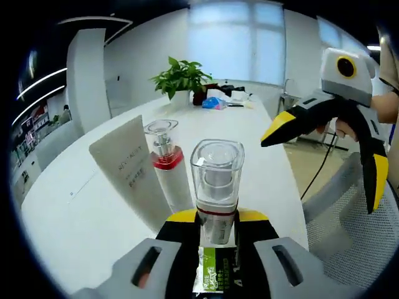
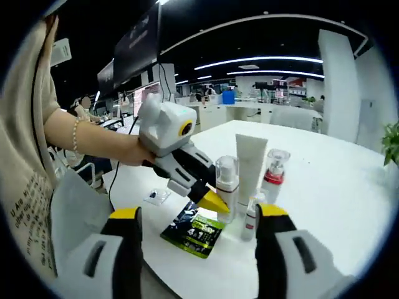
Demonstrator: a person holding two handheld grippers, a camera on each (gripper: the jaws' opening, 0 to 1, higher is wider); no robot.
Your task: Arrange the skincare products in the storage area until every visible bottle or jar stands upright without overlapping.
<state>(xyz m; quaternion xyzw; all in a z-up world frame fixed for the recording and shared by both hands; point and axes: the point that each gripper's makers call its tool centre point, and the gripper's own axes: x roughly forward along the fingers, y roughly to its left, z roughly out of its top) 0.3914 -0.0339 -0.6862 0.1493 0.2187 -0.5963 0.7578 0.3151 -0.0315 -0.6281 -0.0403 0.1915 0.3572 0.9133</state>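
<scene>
The left gripper [image 1: 212, 227] clamps its jaws on the upright clear-capped bottle [image 1: 216, 187], long axis vertical above the worktop [image 1: 75, 218]. The right gripper [image 2: 198, 233] (jaws wide open) holds nothing.

Both grippers have grey bodies and black fingers [image 2: 126, 249] tipped yellow; the person wears a beige sleeve [image 2: 28, 118] and beaded bracelet [image 2: 75, 135].

the pump bottle [image 1: 216, 187] has a clear, glossy plastic cap; the tube [image 1: 128, 168] beside it looks matt white. the sachet [image 2: 194, 232] is shiny foil on a smooth white counter [image 1: 87, 224].
</scene>
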